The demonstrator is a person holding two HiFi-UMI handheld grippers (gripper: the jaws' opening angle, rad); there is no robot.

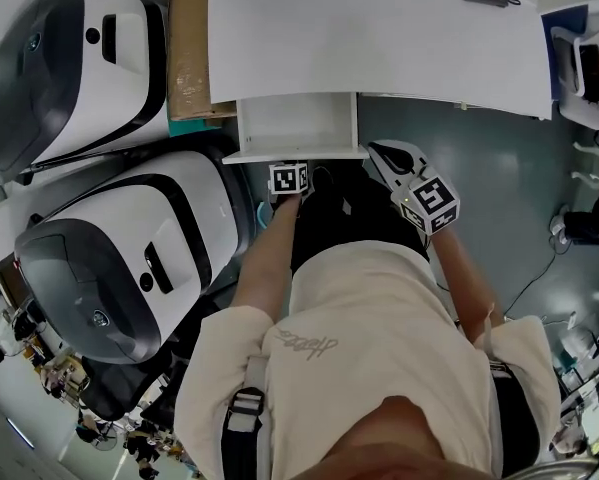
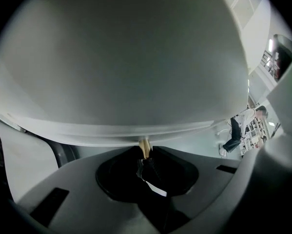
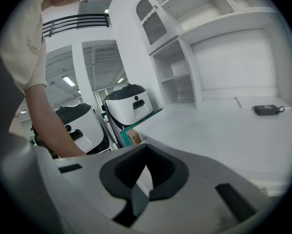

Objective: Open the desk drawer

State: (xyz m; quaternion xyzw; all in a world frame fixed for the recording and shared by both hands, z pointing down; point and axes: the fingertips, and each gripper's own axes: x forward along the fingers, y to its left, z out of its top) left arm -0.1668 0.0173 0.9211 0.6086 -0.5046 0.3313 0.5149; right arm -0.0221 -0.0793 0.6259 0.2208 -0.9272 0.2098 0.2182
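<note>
Head view: drawer (image 1: 297, 123) stands out from desk (image 1: 379, 38) front, nothing inside it. My L gripper (image 2: 145, 155) is narrow, clamped on brass knob (image 2: 144, 146) at drawer front. R gripper (image 3: 142, 182) just beside drawer, jaws together, empty.

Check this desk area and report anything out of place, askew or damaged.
Nothing stands out. The drawer is pulled out squarely from under the desk and looks empty. The left claw is closed on its small brass knob. Nothing looks spilled or damaged.
</note>
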